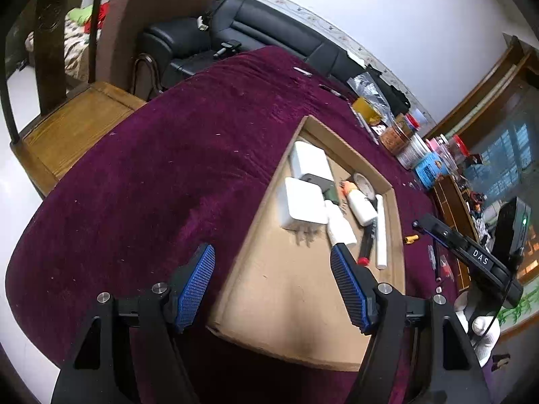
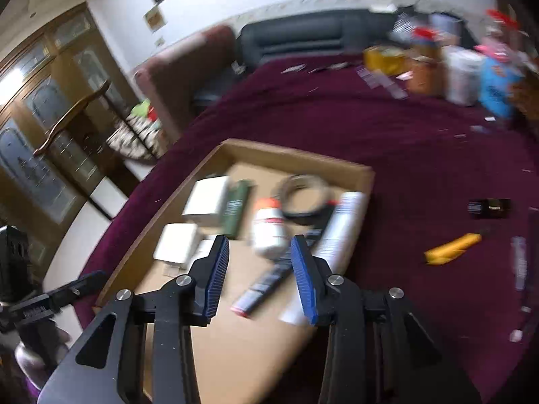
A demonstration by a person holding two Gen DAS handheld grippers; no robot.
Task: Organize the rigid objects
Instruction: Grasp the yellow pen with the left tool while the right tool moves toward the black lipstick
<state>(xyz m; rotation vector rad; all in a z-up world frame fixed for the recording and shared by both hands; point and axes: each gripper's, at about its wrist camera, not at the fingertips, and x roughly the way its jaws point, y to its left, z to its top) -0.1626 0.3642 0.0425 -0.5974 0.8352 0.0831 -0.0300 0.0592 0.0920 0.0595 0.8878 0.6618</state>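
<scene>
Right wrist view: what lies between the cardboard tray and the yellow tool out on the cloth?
Nothing: only bare maroon cloth lies between the cardboard tray and the yellow tool in the right wrist view.

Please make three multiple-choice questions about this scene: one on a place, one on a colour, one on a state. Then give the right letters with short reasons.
1. Where does the yellow tool lie?
A. inside the cardboard tray
B. on the purple cloth, outside the tray
C. on the wooden chair

2. What colour is the cap of the small white bottle?
A. orange
B. green
C. black

3. How is the left hand-held gripper?
A. shut on a bottle
B. shut on the tray wall
C. open, holding nothing

Answers: 1 B, it rests on the purple cloth right of the cardboard tray. 2 A, the cap is orange. 3 C, its blue pads stand apart with nothing pressed between them.
</scene>
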